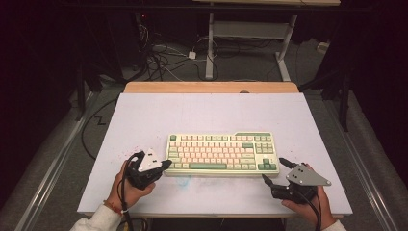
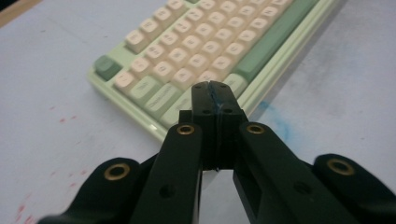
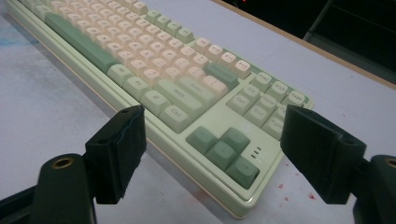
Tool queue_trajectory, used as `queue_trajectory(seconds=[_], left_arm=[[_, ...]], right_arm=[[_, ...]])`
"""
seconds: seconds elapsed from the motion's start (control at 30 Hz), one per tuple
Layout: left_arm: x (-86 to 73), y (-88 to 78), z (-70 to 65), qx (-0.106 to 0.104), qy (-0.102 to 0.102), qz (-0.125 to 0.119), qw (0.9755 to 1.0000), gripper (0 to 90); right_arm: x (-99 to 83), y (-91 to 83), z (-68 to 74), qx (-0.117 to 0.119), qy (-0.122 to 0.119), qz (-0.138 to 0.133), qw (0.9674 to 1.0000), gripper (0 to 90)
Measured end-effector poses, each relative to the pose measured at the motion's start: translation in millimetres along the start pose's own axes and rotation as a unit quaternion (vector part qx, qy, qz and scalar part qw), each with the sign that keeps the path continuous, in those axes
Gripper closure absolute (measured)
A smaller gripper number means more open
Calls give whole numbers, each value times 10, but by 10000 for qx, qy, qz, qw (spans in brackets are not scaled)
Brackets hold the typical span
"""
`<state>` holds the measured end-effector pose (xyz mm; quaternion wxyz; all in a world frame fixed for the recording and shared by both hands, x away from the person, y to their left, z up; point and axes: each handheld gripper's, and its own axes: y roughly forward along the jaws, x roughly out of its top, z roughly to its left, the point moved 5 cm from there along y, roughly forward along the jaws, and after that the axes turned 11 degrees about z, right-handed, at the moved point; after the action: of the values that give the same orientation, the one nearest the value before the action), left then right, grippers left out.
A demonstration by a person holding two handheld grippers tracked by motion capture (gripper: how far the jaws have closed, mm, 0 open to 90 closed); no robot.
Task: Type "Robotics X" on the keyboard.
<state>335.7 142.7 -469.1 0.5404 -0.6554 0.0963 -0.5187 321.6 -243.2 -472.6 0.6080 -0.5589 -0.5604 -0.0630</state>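
Left claw (image 2: pixel 215 91) pinched shut, empty, masking keyboard (image 2: pixel 205 51) corner; right claw (image 3: pixel 212 158) wide open.

Keyboard (image 3: pixel 154 84) keycaps: "Ctrl", "Alt", "Shift", "Enter" faintly readable; others blurred.

Key legends on the keyboard (image 1: pixel 222 153) — too small to read from above.

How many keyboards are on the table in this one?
1. The keyboard lies near the middle of the table's front half, between the left gripper and the right gripper.
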Motion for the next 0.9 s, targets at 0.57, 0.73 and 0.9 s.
queue_trajectory(seconds=[0.57, 0.73, 0.9], left_arm=[[563, 336, -162, -257, 438, 16, 9987, 879], [695, 449, -204, -313, 580, 104, 9978, 879], [790, 549, -239, -342, 667, 189, 9970, 879]], right_arm=[[-4, 43, 45, 70, -90, 59, 9999, 227], [-12, 57, 47, 70, -104, 92, 9999, 226], [-20, 63, 44, 77, -129, 100, 9998, 226]])
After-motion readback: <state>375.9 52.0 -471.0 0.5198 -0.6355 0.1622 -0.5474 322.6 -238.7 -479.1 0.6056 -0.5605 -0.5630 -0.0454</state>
